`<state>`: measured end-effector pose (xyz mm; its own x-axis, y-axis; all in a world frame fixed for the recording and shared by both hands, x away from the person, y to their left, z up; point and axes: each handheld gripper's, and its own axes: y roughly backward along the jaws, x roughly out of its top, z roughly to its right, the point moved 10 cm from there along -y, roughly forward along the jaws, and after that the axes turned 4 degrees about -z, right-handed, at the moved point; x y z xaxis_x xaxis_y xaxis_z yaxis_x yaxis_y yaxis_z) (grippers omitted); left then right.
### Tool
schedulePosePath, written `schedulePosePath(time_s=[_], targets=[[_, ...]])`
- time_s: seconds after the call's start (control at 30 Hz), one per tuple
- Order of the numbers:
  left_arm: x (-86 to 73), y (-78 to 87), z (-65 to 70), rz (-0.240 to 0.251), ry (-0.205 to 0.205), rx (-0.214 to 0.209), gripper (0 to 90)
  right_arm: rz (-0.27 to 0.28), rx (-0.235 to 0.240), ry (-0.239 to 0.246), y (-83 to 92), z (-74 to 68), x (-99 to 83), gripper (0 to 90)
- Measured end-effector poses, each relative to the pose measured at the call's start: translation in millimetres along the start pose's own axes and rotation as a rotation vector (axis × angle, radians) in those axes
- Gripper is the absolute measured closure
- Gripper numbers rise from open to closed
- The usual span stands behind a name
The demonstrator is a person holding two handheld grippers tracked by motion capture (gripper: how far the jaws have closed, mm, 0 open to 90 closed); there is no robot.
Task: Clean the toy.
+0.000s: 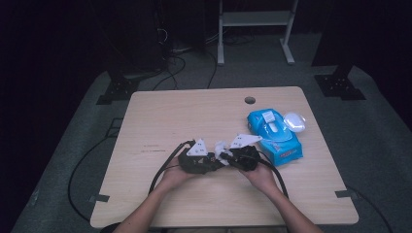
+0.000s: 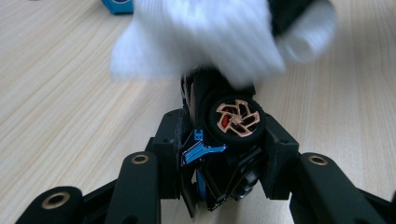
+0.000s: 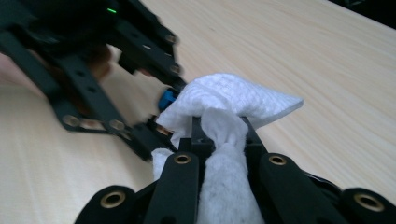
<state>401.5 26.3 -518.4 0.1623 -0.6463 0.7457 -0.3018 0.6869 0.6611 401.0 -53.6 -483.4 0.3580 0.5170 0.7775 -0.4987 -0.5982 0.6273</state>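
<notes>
My left gripper [image 1: 210, 162] [image 2: 223, 140] is shut on a small black toy car [image 2: 205, 98] with blue trim and a copper-spoked wheel [image 2: 236, 119]. The car sits between the jaws, wheel side toward the camera. My right gripper [image 1: 224, 158] [image 3: 219, 128] is shut on a bunched white wipe [image 3: 233, 95] [image 2: 201, 37] [image 1: 221, 147]. The wipe lies over the far end of the car, and a blue bit of the car [image 3: 166, 99] peeks out beside it. Both grippers meet tip to tip near the front middle of the wooden table [image 1: 194, 111].
A blue pack of wet wipes [image 1: 274, 136] lies to the right of the grippers, with a white lid [image 1: 294, 121] open at its far side. A round cable hole [image 1: 249, 100] sits near the table's far edge. Black cables trail from both grippers toward me.
</notes>
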Motion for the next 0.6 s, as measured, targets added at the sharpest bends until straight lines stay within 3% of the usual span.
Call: schedulePosePath(time_s=[0.03, 0.07, 0.1, 0.13, 0.2, 0.3, 0.4, 0.53, 0.6], targets=[[-0.9, 1.0, -0.5, -0.002, 0.001, 0.001, 57.7, -0.007, -0.019, -0.001, 2.0, 5.5, -2.6, 81.4], [-1.7, 1.9, -1.1, -0.006, -0.004, 0.0, 57.7, 0.001, -0.039, -0.037, 9.3, 18.0, -7.7, 81.7], [-2.2, 2.7, -1.6, -0.009, -0.003, 0.002, 57.7, 0.001, -0.039, -0.037, 9.3, 18.0, -7.7, 81.7], [-3.3, 3.8, -3.2, -0.013, -0.003, 0.002, 57.7, 0.005, -0.072, -0.075, 18.6, 31.6, -13.7, 81.7], [-3.8, 3.8, -3.7, -0.008, 0.006, 0.001, 57.8, 0.008, -0.085, -0.092, 23.5, 38.5, -17.3, 81.8], [-3.6, 3.3, -4.0, -0.008, 0.006, 0.003, 57.7, 0.018, -0.094, -0.168, 31.7, 56.6, -30.6, 81.7], [-2.2, 2.0, -3.7, -0.015, 0.001, 0.005, 57.5, 0.022, -0.073, -0.203, 29.1, 59.6, -33.4, 81.7], [0.8, -0.6, -3.4, -0.004, 0.008, 0.006, 56.7, 0.029, -0.061, -0.213, 26.7, 56.8, -30.3, 81.7], [2.6, -2.2, -3.0, -0.009, 0.015, 0.003, 51.7, 0.031, -0.053, -0.207, 25.8, 53.6, -27.0, 81.6]])
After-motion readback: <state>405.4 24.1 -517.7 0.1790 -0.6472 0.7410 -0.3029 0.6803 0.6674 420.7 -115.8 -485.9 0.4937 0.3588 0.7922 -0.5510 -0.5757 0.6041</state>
